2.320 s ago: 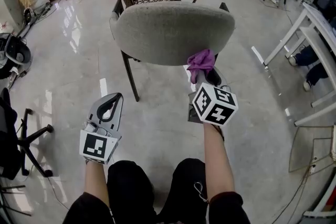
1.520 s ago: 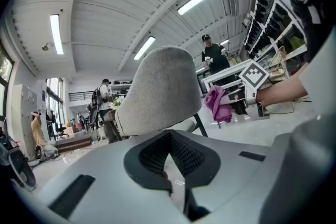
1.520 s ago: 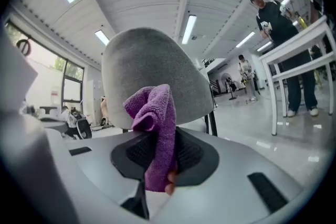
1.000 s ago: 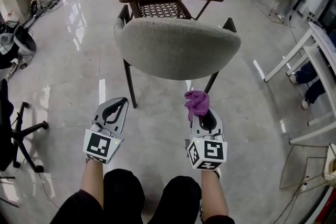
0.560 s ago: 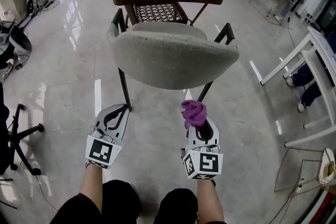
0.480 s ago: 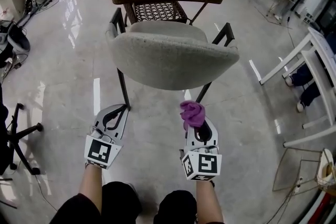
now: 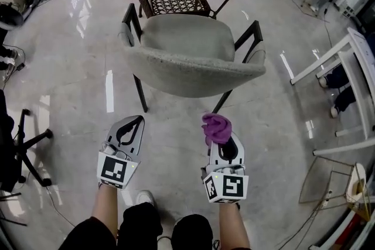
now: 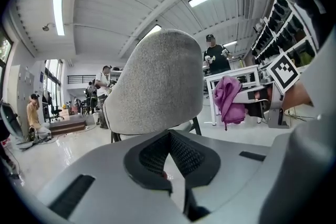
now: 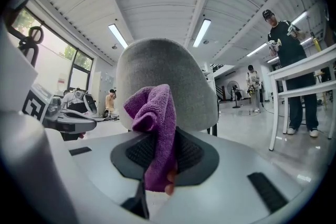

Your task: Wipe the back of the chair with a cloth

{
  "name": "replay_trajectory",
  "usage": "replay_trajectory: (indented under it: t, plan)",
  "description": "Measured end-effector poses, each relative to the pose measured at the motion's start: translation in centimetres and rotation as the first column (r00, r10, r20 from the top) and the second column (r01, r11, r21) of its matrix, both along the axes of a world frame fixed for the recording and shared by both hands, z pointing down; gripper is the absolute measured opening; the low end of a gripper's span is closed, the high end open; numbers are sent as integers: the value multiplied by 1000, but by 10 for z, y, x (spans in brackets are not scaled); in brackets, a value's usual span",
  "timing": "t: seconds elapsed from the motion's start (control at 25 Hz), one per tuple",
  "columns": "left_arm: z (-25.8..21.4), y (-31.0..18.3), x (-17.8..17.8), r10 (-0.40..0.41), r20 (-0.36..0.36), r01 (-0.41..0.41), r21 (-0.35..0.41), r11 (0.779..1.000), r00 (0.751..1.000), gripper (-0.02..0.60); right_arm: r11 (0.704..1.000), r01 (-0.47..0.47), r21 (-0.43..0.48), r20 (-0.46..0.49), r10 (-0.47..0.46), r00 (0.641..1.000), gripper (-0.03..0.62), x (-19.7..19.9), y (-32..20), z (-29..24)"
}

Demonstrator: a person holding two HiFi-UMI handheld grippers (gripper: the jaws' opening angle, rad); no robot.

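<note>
Head view: your right gripper clamps the purple cloth, clear of the chair. Jaws of your left gripper sit closed, empty.

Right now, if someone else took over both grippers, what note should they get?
Left gripper: jaws together, empty.
Right gripper: jaws shut on the purple cloth.
Chair back: grey, facing the grippers; the cloth is short of it, not touching.
Done: cloth gripped. Whether any wiping is done cannot be told.
Left: probably bring the cloth to the chair back and wipe.
</note>
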State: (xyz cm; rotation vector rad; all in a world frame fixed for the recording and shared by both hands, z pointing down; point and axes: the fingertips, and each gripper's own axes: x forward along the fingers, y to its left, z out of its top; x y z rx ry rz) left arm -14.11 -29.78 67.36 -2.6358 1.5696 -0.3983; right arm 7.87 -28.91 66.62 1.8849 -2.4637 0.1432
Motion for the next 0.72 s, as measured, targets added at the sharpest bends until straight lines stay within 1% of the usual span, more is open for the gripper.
replay_trajectory:
  t: [0.08, 0.24, 0.36, 0.44, 0.52, 0.72]
  plan:
    - [-9, 7, -2, -16, -16, 15, -59, 998, 1000, 9, 1000, -11, -28, 14, 12, 1000, 92, -3, 5, -9]
    - [-33, 20, -14, -24, 4, 24, -60, 998, 1000, 9, 997, -19, -74, 17, 21, 1000, 92, -10, 20, -35]
    - [-65, 32, -18, -41, -8, 40, -93, 995, 999, 9, 995, -34, -97, 38, 38, 999, 92, -7, 28, -64]
    - [-86, 36, -24, -53, -19, 51, -100, 994, 998, 9, 994, -47, -97, 64, 54, 997, 92, -7, 30, -87]
    - [-107, 38, -33, -69, -30, 66, -88, 994, 997, 9, 993, -55, -106, 80, 63, 995, 92, -10, 32, -107]
    - [-166, 42, -44, -94, -48, 89, -96, 991, 994, 9, 992, -51, -112, 50, 56, 997, 92, -16, 36, -165]
